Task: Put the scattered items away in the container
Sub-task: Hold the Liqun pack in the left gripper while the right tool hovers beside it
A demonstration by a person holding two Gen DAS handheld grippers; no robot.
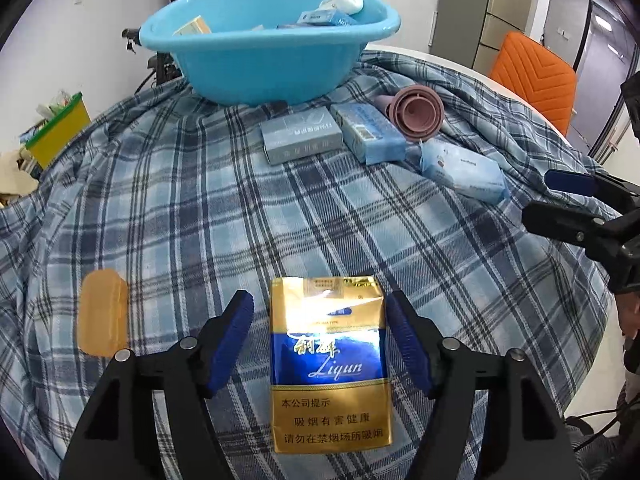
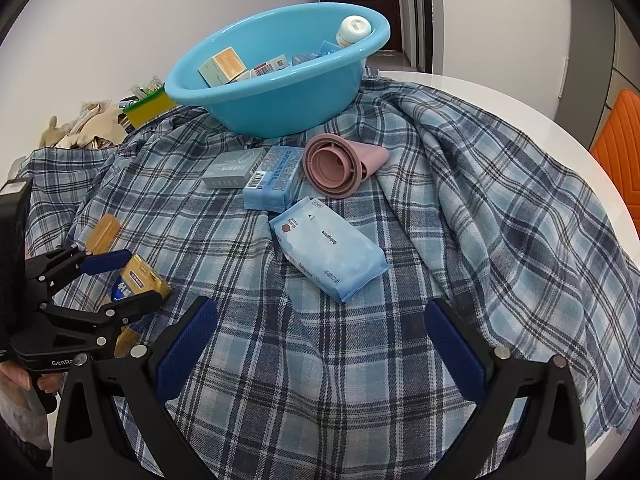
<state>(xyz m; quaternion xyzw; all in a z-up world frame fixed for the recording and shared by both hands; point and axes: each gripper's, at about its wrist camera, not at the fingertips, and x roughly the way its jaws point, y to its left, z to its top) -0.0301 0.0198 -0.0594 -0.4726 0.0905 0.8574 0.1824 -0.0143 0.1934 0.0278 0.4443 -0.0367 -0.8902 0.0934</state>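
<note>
A gold and blue cigarette pack (image 1: pixel 328 360) lies flat on the plaid cloth between the fingers of my left gripper (image 1: pixel 320 304); cloth shows between the left pad and the pack, so the gripper is open. The blue basin (image 1: pixel 260 72) at the far side holds several boxes and a white bottle. In front of it lie a grey box (image 1: pixel 302 136), a light blue box (image 1: pixel 370 132), a pink cup (image 1: pixel 416 114) on its side and a blue tissue pack (image 2: pixel 328 252). My right gripper (image 2: pixel 320 304) stands wide open over bare cloth near the tissue pack.
A small orange translucent case (image 1: pixel 102 316) lies left of the cigarette pack. The plaid cloth (image 2: pixel 500 220) is rumpled at the right, over a white table (image 2: pixel 520 96). An orange chair (image 1: pixel 536 80) stands beyond the table, a yellow bin (image 1: pixel 60 132) to the left.
</note>
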